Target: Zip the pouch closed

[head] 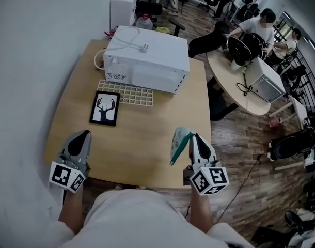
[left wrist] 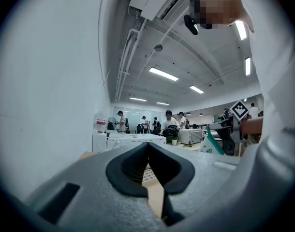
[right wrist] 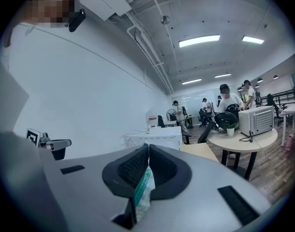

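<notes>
Pinching the pouch (right wrist: pixel 143 190) by one edge, the right gripper (right wrist: pixel 148 149) has its jaws closed on the white fabric and teal strip. In the head view the pouch hangs in the air at the near right edge of the wooden table (head: pixel 147 143), not resting on it. The left gripper (left wrist: pixel 148 146) hovers at the near left edge, well apart from the pouch, with its jaws closed together and nothing between them.

Farther across the table lies a framed deer picture (head: pixel 105 108). Just beyond it is a white gridded tray (head: pixel 126 93), then a white microwave oven (head: pixel 147 60) with its cable coiled on top. People sit at a round table (head: pixel 235 94) in the background.

As for progress, the zip itself is too small to read — I cannot tell whether it is open or shut. With only one gripper on the pouch and the other idle, the zipping is probably either not begun or already finished. If it is open, the left gripper must take the slider or the opposite end while the right steadies the fabric.
</notes>
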A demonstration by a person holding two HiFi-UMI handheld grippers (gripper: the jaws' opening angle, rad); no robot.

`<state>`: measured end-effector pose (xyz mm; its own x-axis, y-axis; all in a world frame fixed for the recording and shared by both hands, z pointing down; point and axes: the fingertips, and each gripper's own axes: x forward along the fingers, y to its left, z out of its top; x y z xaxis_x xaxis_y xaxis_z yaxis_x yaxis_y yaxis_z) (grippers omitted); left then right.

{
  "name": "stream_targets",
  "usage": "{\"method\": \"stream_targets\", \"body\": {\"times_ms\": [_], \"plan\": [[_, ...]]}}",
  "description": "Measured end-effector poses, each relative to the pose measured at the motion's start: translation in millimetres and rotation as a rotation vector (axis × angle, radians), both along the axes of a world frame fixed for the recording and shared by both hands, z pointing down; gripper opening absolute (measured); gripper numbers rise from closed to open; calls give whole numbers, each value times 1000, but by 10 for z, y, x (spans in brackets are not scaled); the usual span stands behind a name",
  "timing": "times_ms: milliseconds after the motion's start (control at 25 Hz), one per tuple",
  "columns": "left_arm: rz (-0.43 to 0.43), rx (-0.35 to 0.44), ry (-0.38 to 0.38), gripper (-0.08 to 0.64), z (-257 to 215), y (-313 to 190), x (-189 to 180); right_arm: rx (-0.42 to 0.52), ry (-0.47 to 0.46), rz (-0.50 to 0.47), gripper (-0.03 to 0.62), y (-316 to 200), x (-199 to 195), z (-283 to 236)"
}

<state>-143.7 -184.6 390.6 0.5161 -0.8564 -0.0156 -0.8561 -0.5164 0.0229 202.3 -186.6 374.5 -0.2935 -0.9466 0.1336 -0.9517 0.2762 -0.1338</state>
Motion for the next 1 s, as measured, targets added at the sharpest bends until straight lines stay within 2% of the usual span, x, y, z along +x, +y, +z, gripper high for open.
{"method": "stream_targets", "body": {"times_ms": [160,360,1000], "plan": [[-64,25,3,14,-83,4,-213,22,-1,34,9,22,113,-96],[-92,36,1,14,-154,102,-348,29,-11,52,9,84,119,-132],[-70,40,16,14,-120,322,-402,48,-22,42,9,275,-134,-180]]}}
